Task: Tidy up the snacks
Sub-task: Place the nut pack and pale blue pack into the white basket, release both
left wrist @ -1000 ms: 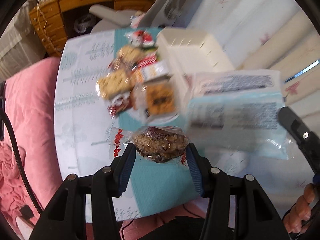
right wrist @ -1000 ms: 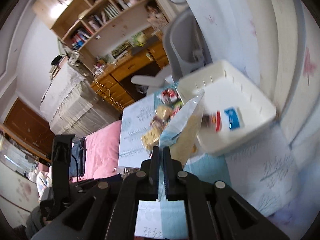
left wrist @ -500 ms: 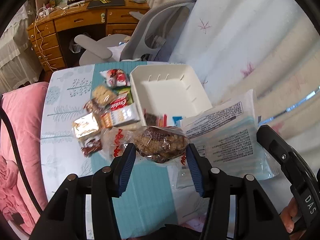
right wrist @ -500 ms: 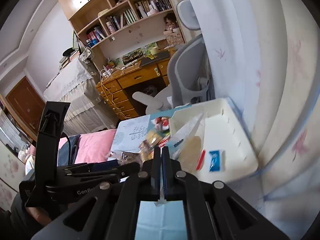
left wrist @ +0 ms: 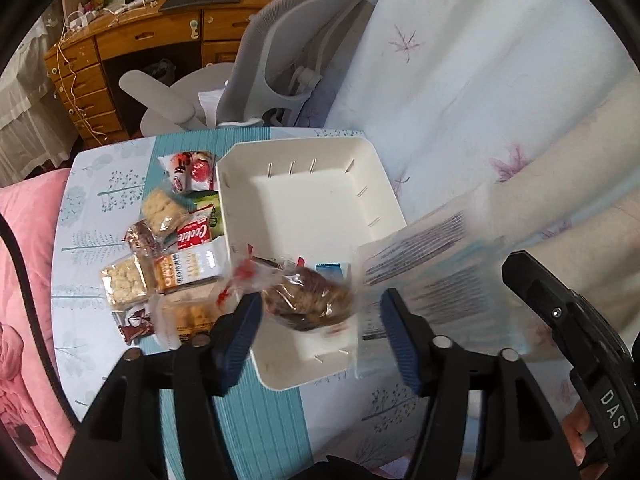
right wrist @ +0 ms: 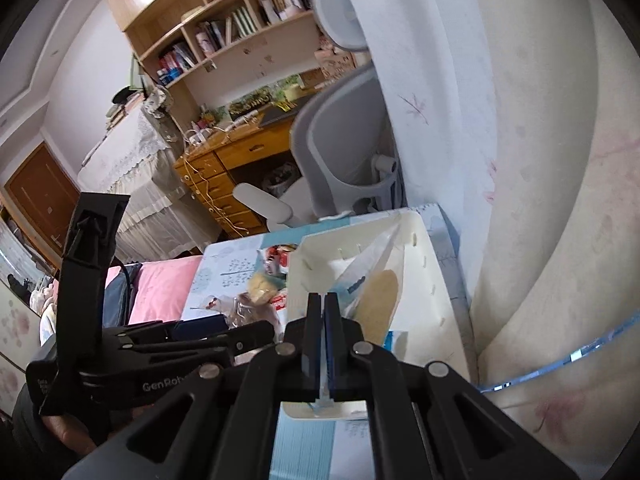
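**Left jaws letting go over the bin, right clamped on a bag**

My left gripper [left wrist: 320, 320] has its jaws opening, standing wide. Between them hangs a clear packet of brown biscuits [left wrist: 308, 300], blurred; its left side lies just beside the left pad, and the right pad is clear of it. The packet is over the near end of the white bin [left wrist: 308, 184].

My right gripper [right wrist: 324, 328] is pinched tight on the edge of a large pale-blue snack bag [right wrist: 372, 280], which stands up over the bin's right side.

In the bin I see a small blue packet [left wrist: 328, 268] and a red-trimmed wrapper [left wrist: 298, 262] by its near wall; the far end is bare.

The remaining snacks [left wrist: 168, 248] lie heaped on the table [left wrist: 92, 200] along the bin's left wall.
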